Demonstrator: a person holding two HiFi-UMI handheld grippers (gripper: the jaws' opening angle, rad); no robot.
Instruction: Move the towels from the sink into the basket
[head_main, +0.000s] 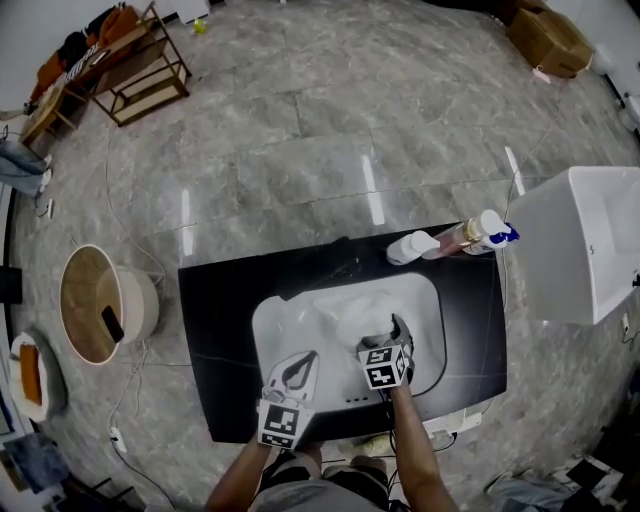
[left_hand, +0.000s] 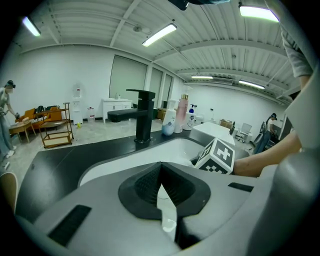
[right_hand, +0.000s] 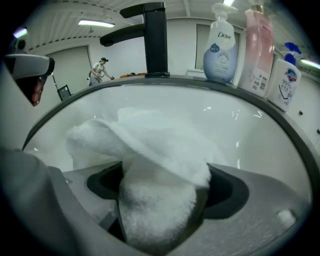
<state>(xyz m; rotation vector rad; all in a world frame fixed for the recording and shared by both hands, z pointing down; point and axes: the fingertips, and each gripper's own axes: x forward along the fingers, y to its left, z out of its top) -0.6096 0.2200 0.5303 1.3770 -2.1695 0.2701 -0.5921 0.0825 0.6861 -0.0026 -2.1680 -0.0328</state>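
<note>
The right gripper (head_main: 393, 332) jaws stood wide around the towel (right_hand: 150, 155), likely soft and light (grab that bunched fold); left gripper (head_main: 298, 368) clenched, empty.

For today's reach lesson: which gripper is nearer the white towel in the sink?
Right. The right gripper is in the sink, its open jaws around the towel; the left gripper hangs over the sink's near rim, apart.

Three bottles (head_main: 455, 238), one black faucet (right_hand: 150, 37), one sink (head_main: 275, 335), one round basket (head_main: 142, 300), one white towel heap (right_hand: 150, 150)
</note>
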